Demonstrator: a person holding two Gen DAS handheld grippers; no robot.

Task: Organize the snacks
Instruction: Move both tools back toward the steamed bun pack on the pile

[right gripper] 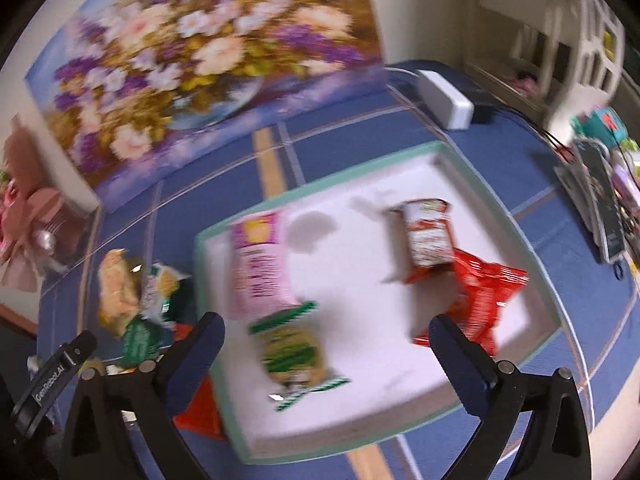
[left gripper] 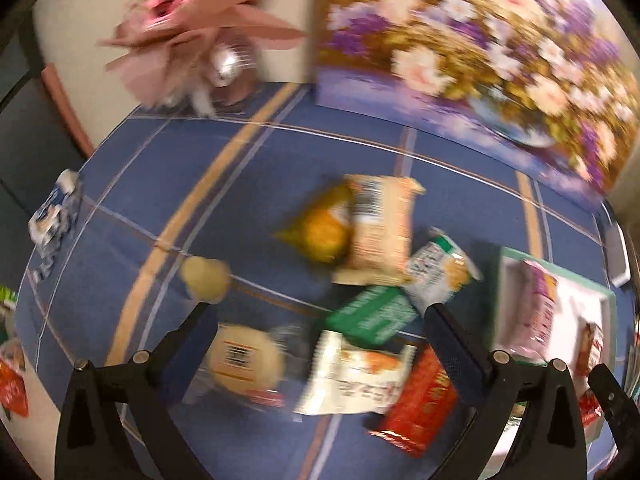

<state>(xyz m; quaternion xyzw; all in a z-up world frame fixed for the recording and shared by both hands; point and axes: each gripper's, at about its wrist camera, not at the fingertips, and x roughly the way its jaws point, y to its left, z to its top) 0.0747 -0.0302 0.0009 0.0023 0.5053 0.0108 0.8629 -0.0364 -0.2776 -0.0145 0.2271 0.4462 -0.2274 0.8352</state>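
My left gripper [left gripper: 320, 312] is open above a pile of snack packets on the blue tablecloth: a white packet [left gripper: 356, 376], a green one [left gripper: 372, 312], a red one [left gripper: 420, 400], a round pale one [left gripper: 244, 356] and a beige one [left gripper: 380, 228]. My right gripper [right gripper: 326, 328] is open over a white tray with a green rim [right gripper: 480, 196]. The tray holds a green-and-yellow packet [right gripper: 292, 354], a pink packet [right gripper: 260, 264], a red-and-white packet [right gripper: 428, 232] and a red bag [right gripper: 484, 284]. Both views are blurred.
A floral painting [right gripper: 192, 64] leans at the table's back. A pink bouquet [left gripper: 192, 28] stands at back left. A white power strip [right gripper: 444, 96] and black books [right gripper: 600, 200] lie at the right. A blue-white packet [left gripper: 56, 216] lies far left.
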